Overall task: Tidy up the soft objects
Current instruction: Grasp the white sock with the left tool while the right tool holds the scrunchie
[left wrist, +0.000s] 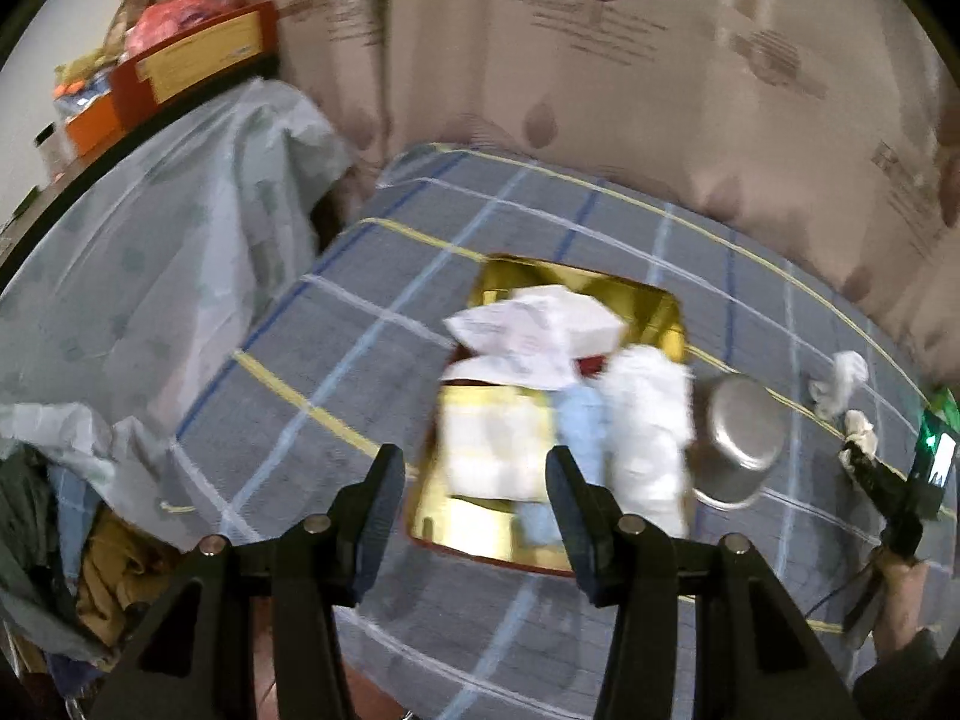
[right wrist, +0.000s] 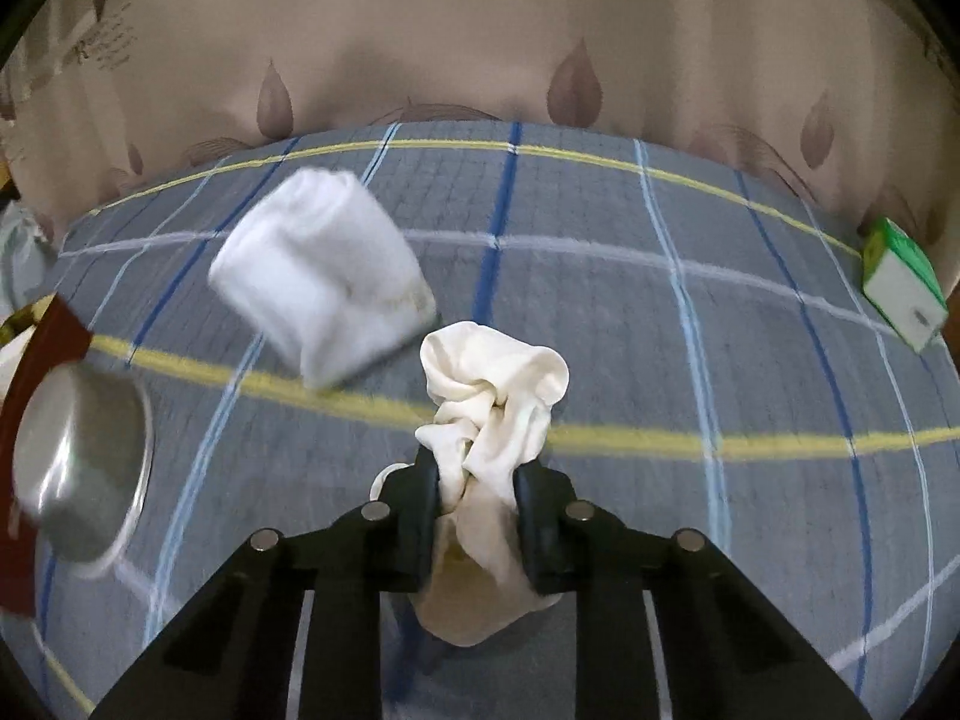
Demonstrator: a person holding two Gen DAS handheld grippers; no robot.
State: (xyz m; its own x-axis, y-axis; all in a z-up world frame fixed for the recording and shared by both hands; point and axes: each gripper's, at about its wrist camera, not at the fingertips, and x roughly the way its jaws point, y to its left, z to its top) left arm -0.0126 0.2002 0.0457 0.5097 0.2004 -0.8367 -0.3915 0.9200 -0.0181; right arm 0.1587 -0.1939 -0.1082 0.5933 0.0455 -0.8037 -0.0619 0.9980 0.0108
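A gold-lined box point(left wrist: 657, 315) with a dark red rim lies open on the plaid bedcover point(left wrist: 336, 348). It holds white packets point(left wrist: 528, 330), a pale blue roll point(left wrist: 579, 420) and a white roll point(left wrist: 651, 420); the contents are blurred. A steel pot point(left wrist: 741, 441) stands just beside the box, tilted, interior not visible.

Left gripper point(left wrist: 474, 492): jaws apart, nothing between them, held above the near edge of the box.

Right gripper point(right wrist: 477, 501): jaws closed on a cream sock point(right wrist: 495, 396), which bunches up above the fingers and hangs below them. A folded white cloth point(right wrist: 321, 276) lies on the bedcover just beyond, apart from the sock. A green and white carton point(right wrist: 900, 285) sits at the far right edge.

Curtain point(right wrist: 480, 48) print carries script, too blurred to read. No label on the box contents is legible.
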